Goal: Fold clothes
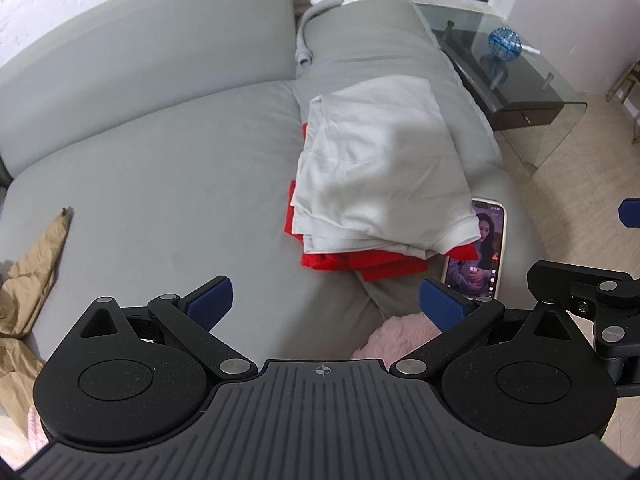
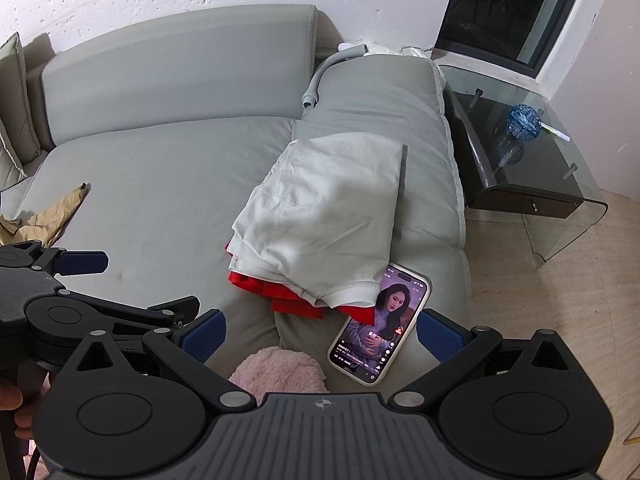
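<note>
Both my left gripper [image 1: 326,300] and right gripper [image 2: 320,334] hang released, empty. Folded white shirt [image 1: 380,168] tops the red one [image 1: 360,266] beside the phone [image 2: 380,324]. I judge that the tan garment [image 1: 30,280], far across the sofa from the phone, needs fetching next.

Even, soft indoor light, strong fisheye bending at the edges with dark corners, sharp focus throughout, glowing phone [image 2: 378,326] screen, faint reflections on the glass side table [image 2: 560,184], dark window [image 2: 508,12], soft shadow beside the folded white garment [image 2: 324,216]
</note>
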Motion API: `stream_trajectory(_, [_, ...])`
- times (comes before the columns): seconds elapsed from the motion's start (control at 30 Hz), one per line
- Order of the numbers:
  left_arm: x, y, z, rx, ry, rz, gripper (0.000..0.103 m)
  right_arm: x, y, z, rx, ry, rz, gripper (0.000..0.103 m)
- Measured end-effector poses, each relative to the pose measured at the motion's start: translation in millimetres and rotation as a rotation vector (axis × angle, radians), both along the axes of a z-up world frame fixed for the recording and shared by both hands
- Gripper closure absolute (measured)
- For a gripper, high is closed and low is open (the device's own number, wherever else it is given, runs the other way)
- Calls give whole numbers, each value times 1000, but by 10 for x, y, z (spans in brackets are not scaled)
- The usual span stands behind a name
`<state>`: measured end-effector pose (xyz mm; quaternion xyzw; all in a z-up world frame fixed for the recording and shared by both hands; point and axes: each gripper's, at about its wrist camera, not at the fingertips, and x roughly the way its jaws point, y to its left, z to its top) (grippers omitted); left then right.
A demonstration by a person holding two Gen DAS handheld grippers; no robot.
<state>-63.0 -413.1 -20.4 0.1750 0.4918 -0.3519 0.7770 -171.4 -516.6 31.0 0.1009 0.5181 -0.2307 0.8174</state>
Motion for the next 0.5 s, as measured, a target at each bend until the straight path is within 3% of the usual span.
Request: stream_trajectory(0.5, [3, 8, -34, 0, 7, 2, 1, 10, -13, -21, 7, 2, 4, 1])
